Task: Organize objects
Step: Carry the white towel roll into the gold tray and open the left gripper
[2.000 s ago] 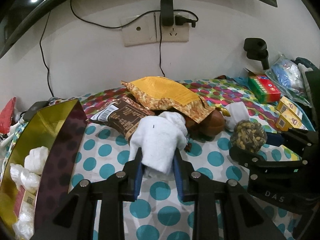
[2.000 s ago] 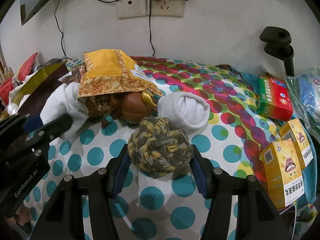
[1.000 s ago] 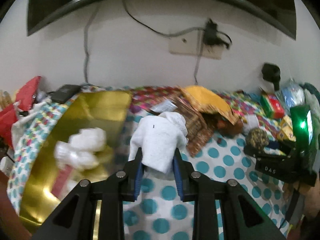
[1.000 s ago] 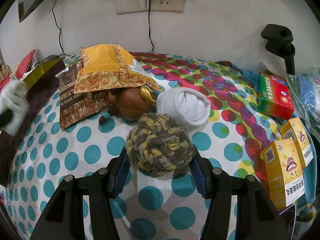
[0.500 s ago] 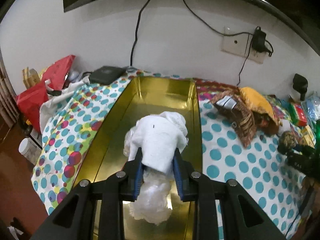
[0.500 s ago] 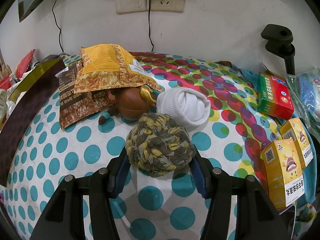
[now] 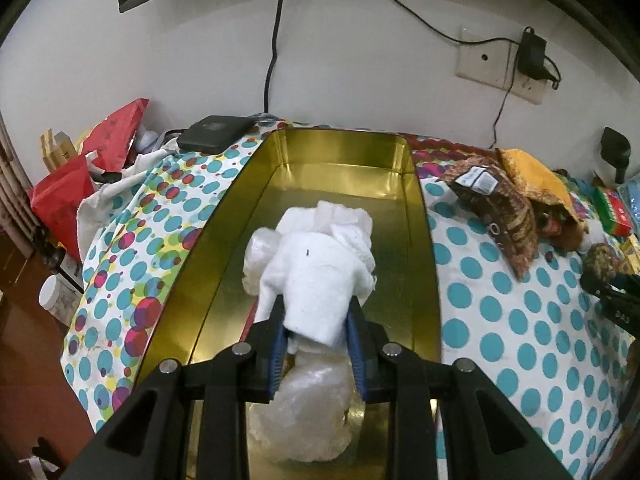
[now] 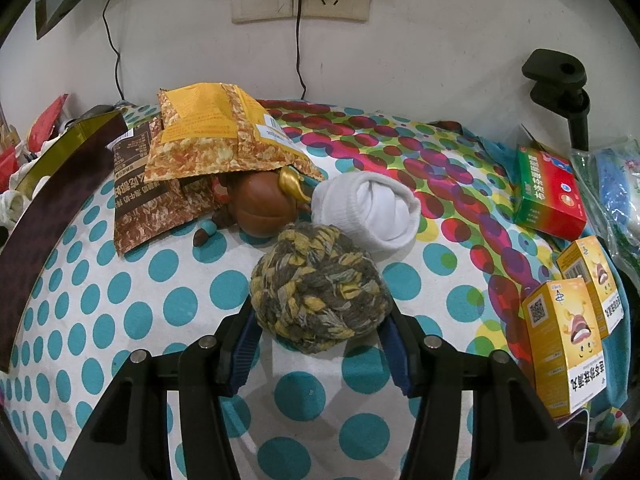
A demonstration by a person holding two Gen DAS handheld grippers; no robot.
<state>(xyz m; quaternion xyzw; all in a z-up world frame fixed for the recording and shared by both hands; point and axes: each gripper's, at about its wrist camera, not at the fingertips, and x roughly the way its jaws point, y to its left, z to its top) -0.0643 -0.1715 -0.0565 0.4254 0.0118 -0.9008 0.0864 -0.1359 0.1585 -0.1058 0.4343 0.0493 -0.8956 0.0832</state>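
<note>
The left gripper (image 7: 316, 330) clamps a white rolled sock (image 7: 320, 280) at frame centre over the gold tin (image 7: 424, 248) — poised to drop it in — while the right gripper (image 8: 320, 344), low centre, pinches the braided yarn ball (image 8: 318, 292) on the dotted cloth (image 8: 160, 300), likely next.

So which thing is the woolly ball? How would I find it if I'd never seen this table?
Start at the polka-dot tablecloth and look at its near middle, just in front of the rolled white sock and the brown round toy. The braided ball sits there, clamped between the right gripper pads. It is the only knotted, ropey thing, in mixed grey and yellow.
</note>
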